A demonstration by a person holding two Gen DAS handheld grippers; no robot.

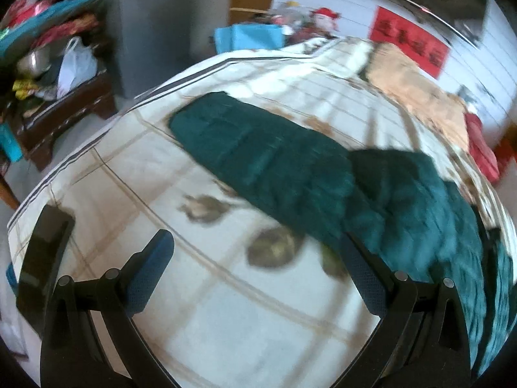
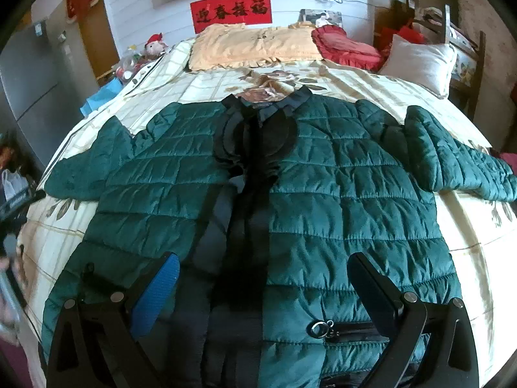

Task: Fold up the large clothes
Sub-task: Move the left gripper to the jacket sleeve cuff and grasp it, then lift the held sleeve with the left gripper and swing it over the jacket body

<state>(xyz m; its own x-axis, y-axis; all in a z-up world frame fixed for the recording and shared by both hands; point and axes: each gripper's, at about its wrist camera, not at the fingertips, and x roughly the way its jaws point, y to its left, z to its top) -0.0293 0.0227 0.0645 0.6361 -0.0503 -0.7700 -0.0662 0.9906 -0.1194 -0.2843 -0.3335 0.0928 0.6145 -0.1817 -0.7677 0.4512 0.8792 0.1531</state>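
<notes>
Right wrist: jacket (image 2: 323,194) on bed (image 2: 462,226).

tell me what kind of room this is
Most likely a bedroom in a home. A green quilted jacket lies spread on a bed with a floral checked cover, pillows sit at its head against a white wall with a red banner, and a cluttered side table stands nearby.

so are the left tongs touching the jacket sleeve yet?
Apart. The left wrist view shows the open left tongs over bare bedspread, with the green jacket sleeve lying beyond the fingertips.
</notes>
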